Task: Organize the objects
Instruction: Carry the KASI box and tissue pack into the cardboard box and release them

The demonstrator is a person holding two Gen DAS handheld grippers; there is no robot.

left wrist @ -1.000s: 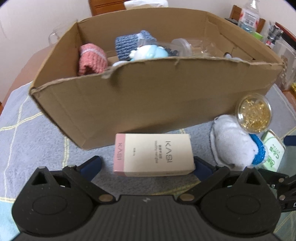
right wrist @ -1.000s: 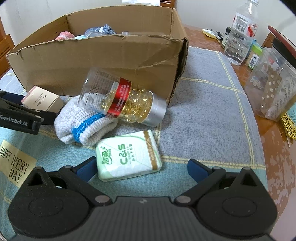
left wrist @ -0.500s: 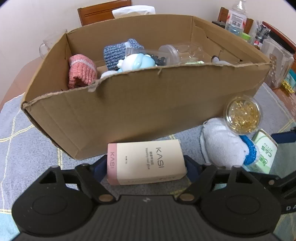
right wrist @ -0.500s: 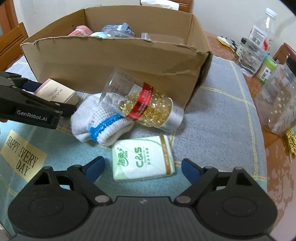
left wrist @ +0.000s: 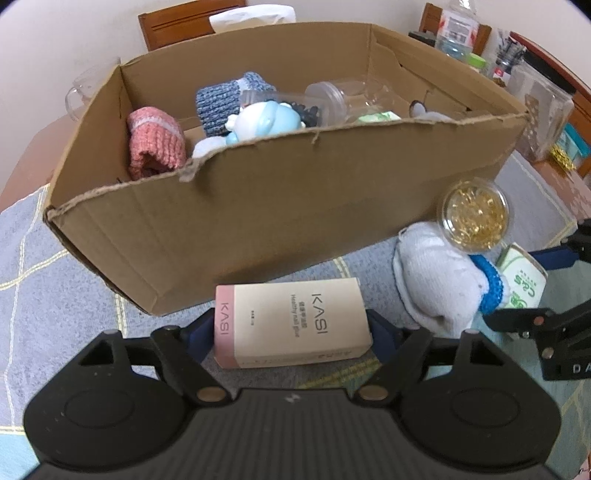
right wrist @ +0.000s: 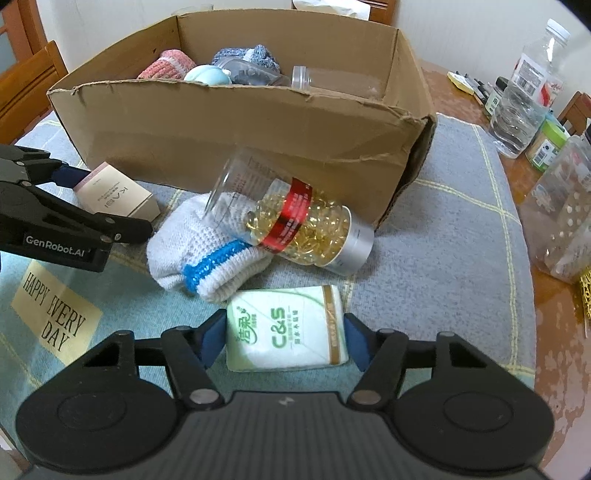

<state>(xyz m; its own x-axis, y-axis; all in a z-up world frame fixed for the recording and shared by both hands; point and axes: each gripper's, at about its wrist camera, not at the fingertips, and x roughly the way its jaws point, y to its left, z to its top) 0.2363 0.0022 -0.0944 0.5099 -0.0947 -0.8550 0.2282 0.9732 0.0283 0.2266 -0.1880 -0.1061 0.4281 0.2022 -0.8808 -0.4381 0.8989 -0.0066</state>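
A home dining room: wooden chairs [left wrist: 192, 26], clothed table [right wrist: 461, 229], water bottle [right wrist: 524, 96].

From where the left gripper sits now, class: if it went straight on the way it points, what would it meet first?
The left gripper already has the KASI box between its fingers, so that comes first. Pushed further, the near wall of the cardboard box is probably next, though depth is unclear.

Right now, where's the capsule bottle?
In the right wrist view, centre: the capsule bottle lies on its side, propped on the white sock, in front of the cardboard box, beyond the tissue pack.
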